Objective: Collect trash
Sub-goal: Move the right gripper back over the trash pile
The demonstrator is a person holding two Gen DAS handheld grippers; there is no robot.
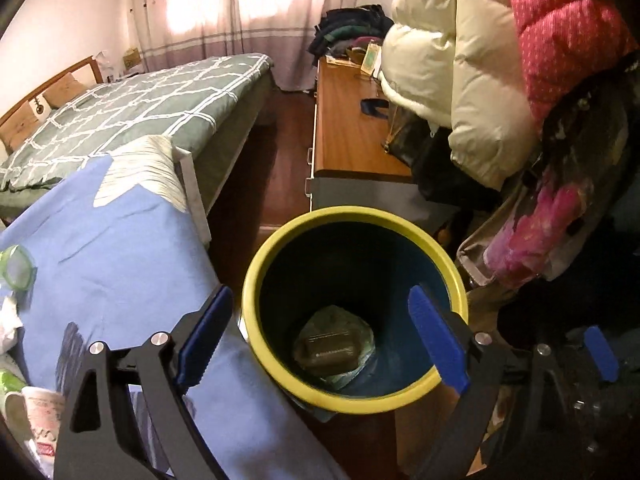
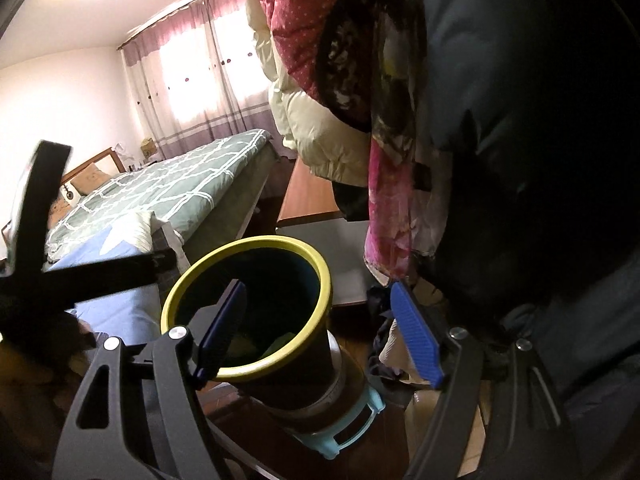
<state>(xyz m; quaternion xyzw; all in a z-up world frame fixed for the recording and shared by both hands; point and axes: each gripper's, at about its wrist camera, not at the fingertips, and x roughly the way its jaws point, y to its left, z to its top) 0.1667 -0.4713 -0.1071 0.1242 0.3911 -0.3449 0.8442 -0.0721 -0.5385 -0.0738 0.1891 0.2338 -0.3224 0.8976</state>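
My left gripper [image 1: 320, 340] hangs over the trash bin [image 1: 256, 280] with its blue pads spread wide and nothing between them; no pad touches the rim. My right gripper [image 2: 320, 336] stands beside it, jaws also apart and empty, one pad in line with the bin's mouth and the other out toward the hanging clothes.

The bin is a round tub with a yellow-green rim and a dark blue inside, standing on the wooden floor [image 1: 280, 168] just beside the blue cloth [image 1: 120, 248]. At its bottom lies a crumpled pale wrapper [image 1: 334, 344] with a dark, boxy piece on top of it. From the right wrist view the bin's outside is dark, and lower down I see a pale blue base with slots [image 2: 352, 424].

The blue cloth covers the surface on my left, a pale striped patch at its far end. On it, at the picture's edge, sit a white mug [image 1: 38, 420] with red print, a green-rimmed item [image 1: 18, 268] and some white crumpled paper [image 1: 10, 320].

On my right hang a cream puffer jacket [image 1: 452, 60], a red dotted jacket [image 1: 560, 28] and a pink flowered scarf [image 1: 532, 232]. Farther off stands a wooden dresser [image 1: 348, 128] with folded clothes piled at its back end, then a bed [image 1: 152, 96] under a green quilt with white lines, and last the curtains [image 1: 240, 4], lit from behind
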